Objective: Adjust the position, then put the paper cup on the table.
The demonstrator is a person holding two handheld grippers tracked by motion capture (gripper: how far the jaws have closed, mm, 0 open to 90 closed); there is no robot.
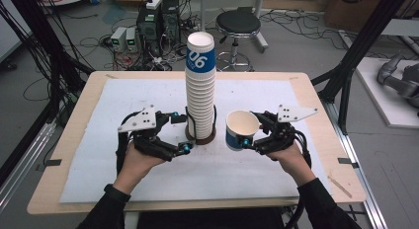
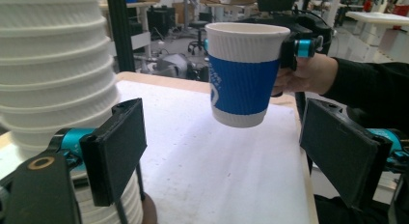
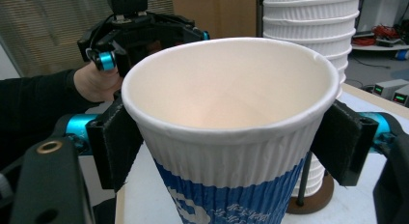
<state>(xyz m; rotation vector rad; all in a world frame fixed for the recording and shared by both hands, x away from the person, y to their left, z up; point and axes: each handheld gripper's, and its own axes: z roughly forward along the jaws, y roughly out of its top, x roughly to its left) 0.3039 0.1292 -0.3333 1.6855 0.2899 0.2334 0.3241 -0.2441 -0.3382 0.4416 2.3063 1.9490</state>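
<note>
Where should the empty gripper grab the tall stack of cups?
Grip the stack low, by its ribbed sides, coming level from its left, where the left gripper stands open. The stack is tall and upright on a round base, so a high grip might tip it.

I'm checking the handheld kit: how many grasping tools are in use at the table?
2. The left tool hovers, jaws apart with nothing between them, beside the tall cup stack. The right tool holds a single paper cup above the table, right of the stack.
</note>
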